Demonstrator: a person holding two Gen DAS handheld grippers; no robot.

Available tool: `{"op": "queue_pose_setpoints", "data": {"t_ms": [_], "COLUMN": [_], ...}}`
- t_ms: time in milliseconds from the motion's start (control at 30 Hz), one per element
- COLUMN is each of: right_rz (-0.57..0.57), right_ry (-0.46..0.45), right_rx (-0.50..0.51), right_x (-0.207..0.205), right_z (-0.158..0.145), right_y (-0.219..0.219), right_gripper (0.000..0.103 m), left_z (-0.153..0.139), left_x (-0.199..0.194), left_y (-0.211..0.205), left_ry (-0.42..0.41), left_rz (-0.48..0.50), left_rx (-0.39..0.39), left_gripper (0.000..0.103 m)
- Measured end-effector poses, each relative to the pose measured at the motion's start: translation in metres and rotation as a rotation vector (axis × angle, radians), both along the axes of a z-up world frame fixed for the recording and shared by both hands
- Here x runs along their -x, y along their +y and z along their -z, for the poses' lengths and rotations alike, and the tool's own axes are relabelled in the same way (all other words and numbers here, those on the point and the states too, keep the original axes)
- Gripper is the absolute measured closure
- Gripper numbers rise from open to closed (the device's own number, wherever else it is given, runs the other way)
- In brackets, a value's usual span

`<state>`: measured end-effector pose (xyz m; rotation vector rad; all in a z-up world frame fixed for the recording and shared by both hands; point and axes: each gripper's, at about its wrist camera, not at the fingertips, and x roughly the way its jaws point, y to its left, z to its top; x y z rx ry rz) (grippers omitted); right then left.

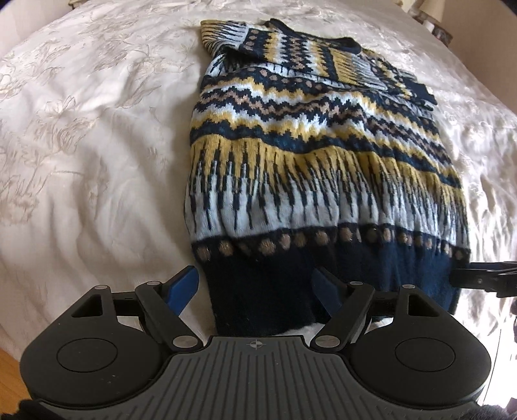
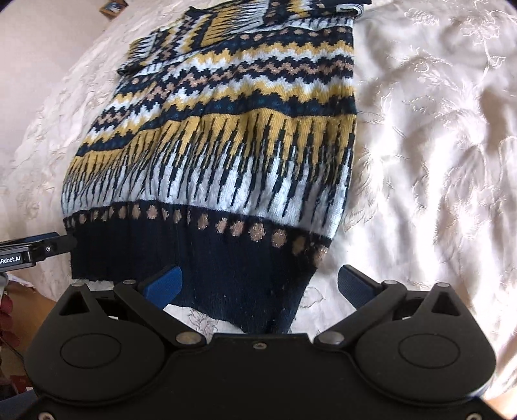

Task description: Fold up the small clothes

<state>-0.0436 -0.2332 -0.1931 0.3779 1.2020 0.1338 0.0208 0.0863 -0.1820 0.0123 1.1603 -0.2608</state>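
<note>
A knitted sweater (image 1: 307,155) in navy, yellow, white and tan zigzags lies flat on the bed, sleeves folded across its chest at the far end, navy hem nearest me. My left gripper (image 1: 255,286) hangs open over the hem's left corner, one blue pad off the cloth, the other above it. In the right wrist view the same sweater (image 2: 232,129) fills the middle, and my right gripper (image 2: 260,284) stands open astride the hem's right corner. Neither gripper pinches any fabric. Each gripper shows at the edge of the other's view, the right gripper (image 1: 484,278) and the left gripper (image 2: 38,248).
A cream embroidered bedspread (image 1: 80,145) covers the bed all around the sweater. A strip of wooden floor (image 1: 8,358) shows below the bed's near edge at the lower left. Small objects stand on a surface at the far right corner (image 1: 436,22).
</note>
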Motion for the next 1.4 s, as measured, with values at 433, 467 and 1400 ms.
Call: {"op": "queue_pose_setpoints", "data": {"t_ms": [433, 467, 1400], "right_rz": [0.056, 0.053, 0.18], "right_ry": [0.033, 0.04, 0.017], "right_rx": [-0.034, -0.036, -0.171], "right_x": [-0.004, -0.003, 0.011], "right_z": [0.028, 0.031, 0.023], "right_y": [-0.005, -0.005, -0.026], "right_gripper": [0.029, 0.029, 0.092], "left_z": [0.012, 0.014, 0.037], "left_x": [0.007, 0.006, -0.015], "left_y": [-0.002, -0.001, 0.001], "left_ry": [-0.036, -0.037, 0.037], "left_rz": [-0.026, -0.035, -0.077], "left_rx": [0.031, 0.036, 0.06], "left_gripper": [0.027, 0.027, 0.077]}}
